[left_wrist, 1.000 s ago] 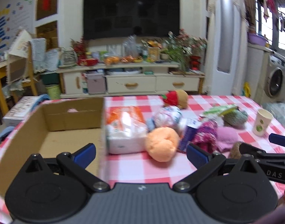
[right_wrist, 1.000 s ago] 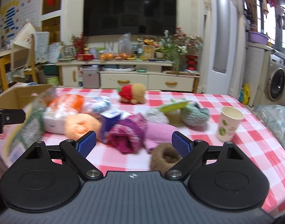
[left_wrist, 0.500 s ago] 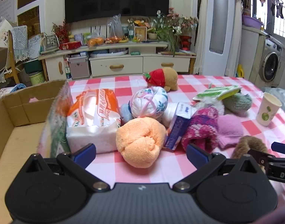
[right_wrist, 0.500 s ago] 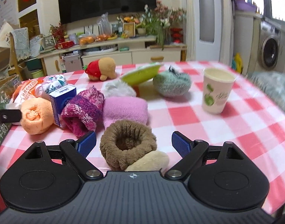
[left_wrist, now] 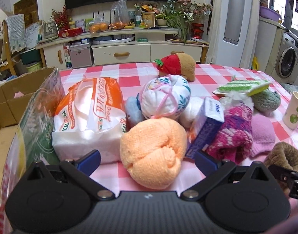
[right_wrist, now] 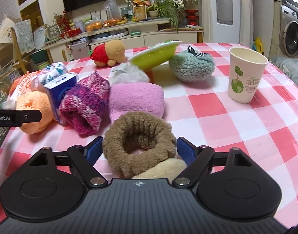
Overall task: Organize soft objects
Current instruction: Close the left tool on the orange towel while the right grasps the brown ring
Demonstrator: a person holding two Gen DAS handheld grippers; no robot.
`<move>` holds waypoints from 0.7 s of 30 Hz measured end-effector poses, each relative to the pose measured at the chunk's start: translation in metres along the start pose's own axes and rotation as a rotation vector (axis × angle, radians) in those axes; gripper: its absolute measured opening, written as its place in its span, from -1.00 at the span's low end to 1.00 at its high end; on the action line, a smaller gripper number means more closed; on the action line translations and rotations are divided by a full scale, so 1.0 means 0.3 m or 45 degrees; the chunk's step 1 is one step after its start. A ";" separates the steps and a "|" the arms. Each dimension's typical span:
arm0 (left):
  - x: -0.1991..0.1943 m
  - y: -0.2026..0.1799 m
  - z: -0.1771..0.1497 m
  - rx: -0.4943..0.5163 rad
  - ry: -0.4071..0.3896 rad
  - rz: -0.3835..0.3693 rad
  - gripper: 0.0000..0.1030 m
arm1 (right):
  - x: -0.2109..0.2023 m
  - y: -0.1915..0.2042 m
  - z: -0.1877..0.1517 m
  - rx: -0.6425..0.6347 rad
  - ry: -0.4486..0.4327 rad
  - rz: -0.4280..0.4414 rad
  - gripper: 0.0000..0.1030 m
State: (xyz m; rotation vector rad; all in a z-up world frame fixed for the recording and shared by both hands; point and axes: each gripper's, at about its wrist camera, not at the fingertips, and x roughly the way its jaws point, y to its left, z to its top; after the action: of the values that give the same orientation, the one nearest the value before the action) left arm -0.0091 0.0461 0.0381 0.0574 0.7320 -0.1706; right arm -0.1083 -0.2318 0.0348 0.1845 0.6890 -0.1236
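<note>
Fuzzy brown ring (right_wrist: 139, 142) lies on the checked worktop (right_wrist: 217, 120).
Right gripper (right_wrist: 139, 149) jaws, just closing, flank it, not visibly pressing; left gripper (left_wrist: 147, 159) jaws spread around the knitted orange ball (left_wrist: 153, 152).

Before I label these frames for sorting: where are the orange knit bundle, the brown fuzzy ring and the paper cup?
orange knit bundle (left_wrist: 153, 152), left wrist view, middle of its front face.
brown fuzzy ring (right_wrist: 117, 136), right wrist view, left side of the ring.
paper cup (right_wrist: 244, 80), right wrist view, printed side wall.
</note>
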 end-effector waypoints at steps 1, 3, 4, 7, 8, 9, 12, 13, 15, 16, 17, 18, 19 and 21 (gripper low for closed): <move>0.006 0.001 0.003 0.000 0.004 0.000 0.93 | -0.002 -0.004 -0.002 0.011 0.004 -0.004 0.78; 0.017 0.006 0.009 -0.008 0.022 -0.003 0.72 | 0.007 -0.016 0.009 0.030 0.005 -0.006 0.62; 0.024 0.007 0.012 -0.015 0.039 -0.012 0.66 | 0.011 -0.015 0.015 0.034 0.005 -0.009 0.59; 0.032 0.015 0.016 -0.046 0.062 -0.064 0.43 | 0.009 -0.006 0.012 0.022 0.003 -0.020 0.49; 0.031 0.017 0.017 -0.053 0.065 -0.081 0.30 | 0.009 -0.002 0.014 0.014 0.002 -0.023 0.43; 0.027 0.018 0.019 -0.056 0.067 -0.083 0.26 | 0.018 0.006 0.024 0.007 0.000 -0.028 0.38; 0.011 0.027 0.018 -0.062 0.065 -0.094 0.19 | 0.014 0.012 0.022 -0.001 -0.008 -0.041 0.31; 0.004 0.032 0.019 -0.071 0.065 -0.101 0.17 | 0.020 0.012 0.030 0.002 -0.010 -0.044 0.29; -0.018 0.043 0.019 -0.083 0.056 -0.113 0.15 | 0.022 0.015 0.033 0.006 -0.015 -0.055 0.26; -0.030 0.049 0.022 -0.087 0.046 -0.117 0.15 | 0.020 0.017 0.033 0.011 -0.014 -0.057 0.25; -0.045 0.055 0.023 -0.092 0.035 -0.123 0.14 | 0.019 0.017 0.033 0.017 -0.014 -0.055 0.23; -0.058 0.062 0.028 -0.097 0.025 -0.130 0.14 | 0.017 0.018 0.033 0.023 -0.013 -0.051 0.19; -0.072 0.069 0.032 -0.101 0.014 -0.138 0.14 | 0.023 0.023 0.037 0.027 -0.012 -0.048 0.18; -0.103 0.082 0.037 -0.112 -0.007 -0.152 0.14 | 0.023 0.031 0.036 0.027 -0.012 -0.050 0.13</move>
State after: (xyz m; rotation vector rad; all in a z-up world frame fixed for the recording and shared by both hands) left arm -0.0199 0.0732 0.0667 -0.0704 0.7367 -0.2519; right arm -0.0948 -0.2254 0.0398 0.1907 0.6823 -0.1696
